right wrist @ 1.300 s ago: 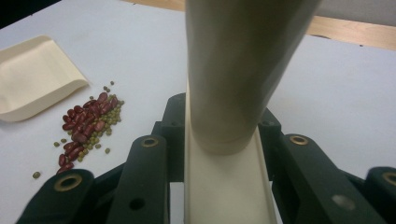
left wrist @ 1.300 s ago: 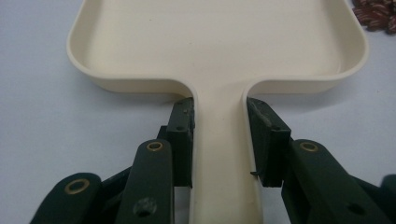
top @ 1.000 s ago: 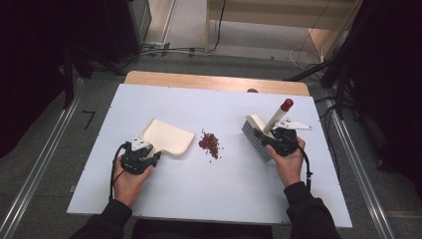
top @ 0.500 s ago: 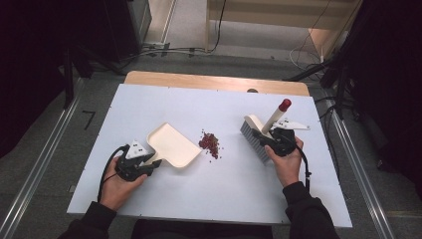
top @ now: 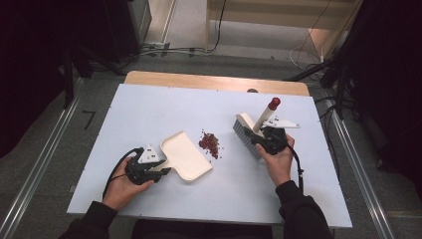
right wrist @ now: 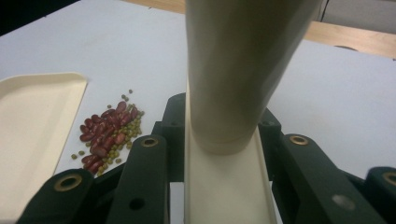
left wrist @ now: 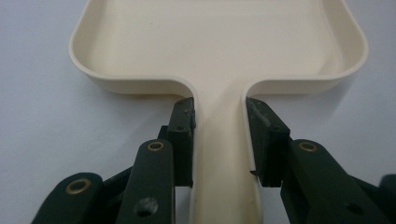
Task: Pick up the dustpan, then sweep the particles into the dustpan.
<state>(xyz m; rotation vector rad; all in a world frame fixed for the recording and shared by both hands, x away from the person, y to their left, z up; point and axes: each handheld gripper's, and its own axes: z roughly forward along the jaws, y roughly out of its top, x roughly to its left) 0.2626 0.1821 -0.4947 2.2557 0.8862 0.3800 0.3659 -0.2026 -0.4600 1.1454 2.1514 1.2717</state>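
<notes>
A cream dustpan (top: 184,157) lies flat on the white table (top: 149,109), left of a small pile of red and green beans (top: 209,143). My left gripper (top: 161,169) is shut on its handle; in the left gripper view the pads (left wrist: 184,126) press both sides of the dustpan (left wrist: 219,42) handle. Right of the beans, my right gripper (top: 261,137) is shut on a cream brush (top: 246,134) with a red-tipped handle, bristles on the table. In the right gripper view the brush handle (right wrist: 243,70) rises between the jaws of the right gripper (right wrist: 224,130), with the beans (right wrist: 109,133) and dustpan (right wrist: 32,121) to the left.
A wooden strip (top: 214,82) runs along the table's far edge. Metal rails (top: 40,164) flank the table on both sides, and cables lie on the floor beyond it. Bare table surface lies around the beans and toward the far side.
The left hand has swung the dustpan round and slid it a little toward the near edge and the right. The right hand and the brush have kept still.
</notes>
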